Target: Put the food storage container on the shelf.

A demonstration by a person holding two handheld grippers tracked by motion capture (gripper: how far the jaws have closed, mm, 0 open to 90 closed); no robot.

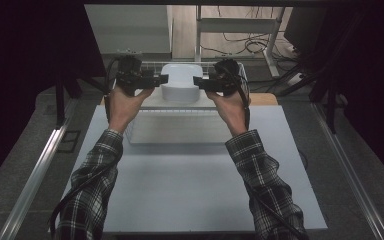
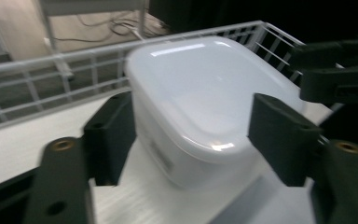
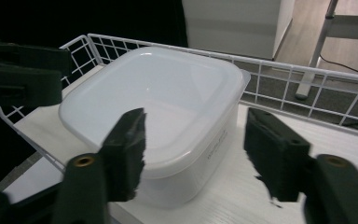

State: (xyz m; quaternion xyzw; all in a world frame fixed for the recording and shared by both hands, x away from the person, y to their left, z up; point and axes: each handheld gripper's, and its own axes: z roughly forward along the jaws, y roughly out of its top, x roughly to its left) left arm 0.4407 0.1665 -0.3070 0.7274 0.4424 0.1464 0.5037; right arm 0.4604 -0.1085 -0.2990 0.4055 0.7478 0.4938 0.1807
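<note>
A white plastic container with a fitted lid [image 1: 181, 80] stands on a white board inside a white wire basket [image 1: 150, 64] at the far side of the table. My left gripper [image 1: 163, 79] is at its left side and my right gripper [image 1: 196, 81] at its right, both pointing inward at it. In the left gripper view the container [image 2: 200, 93] sits between the open jaws of the left gripper [image 2: 193, 135]. In the right gripper view the right gripper [image 3: 200, 149] is also open, and its jaws straddle the near corner of the container [image 3: 158, 88].
The basket's wire wall [image 2: 51, 70] [image 3: 307, 79] runs behind the container. A pale table top [image 1: 190, 190] stretches toward the person, whose plaid sleeves [image 1: 97, 175] come in from below. A metal stand and cables [image 1: 250, 42] lie on the floor beyond.
</note>
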